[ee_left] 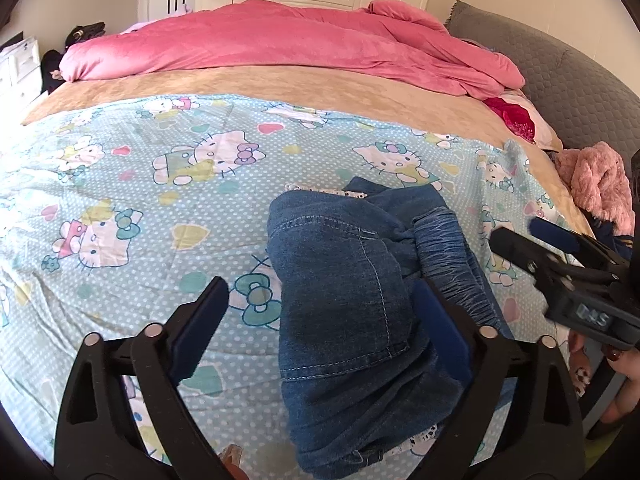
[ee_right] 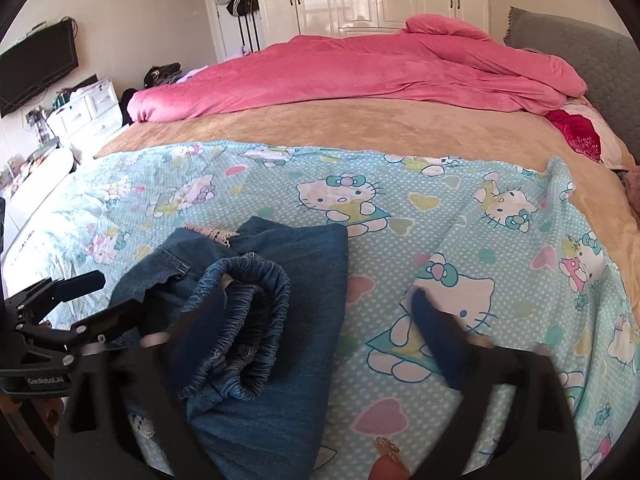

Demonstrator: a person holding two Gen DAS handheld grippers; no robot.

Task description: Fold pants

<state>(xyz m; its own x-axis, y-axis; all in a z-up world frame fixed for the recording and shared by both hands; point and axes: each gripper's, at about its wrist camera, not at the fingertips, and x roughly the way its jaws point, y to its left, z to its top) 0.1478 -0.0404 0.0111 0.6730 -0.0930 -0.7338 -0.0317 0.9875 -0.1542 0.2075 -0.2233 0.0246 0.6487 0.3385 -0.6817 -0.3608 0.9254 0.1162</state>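
So the jeans are bunched up in a folded heap on the Hello Kitty sheet, near the front edge of the bed, with the elastic waistband rolled up on top and a bit of white lace trim poking out at the far end. The left gripper has its jaws spread wide around the denim, one finger out on the sheet and the other right against the waistband side, not pinching anything. The right gripper is open too, left finger over the waistband, right finger over bare sheet. The pink comforter is piled at the back on the tan blanket.
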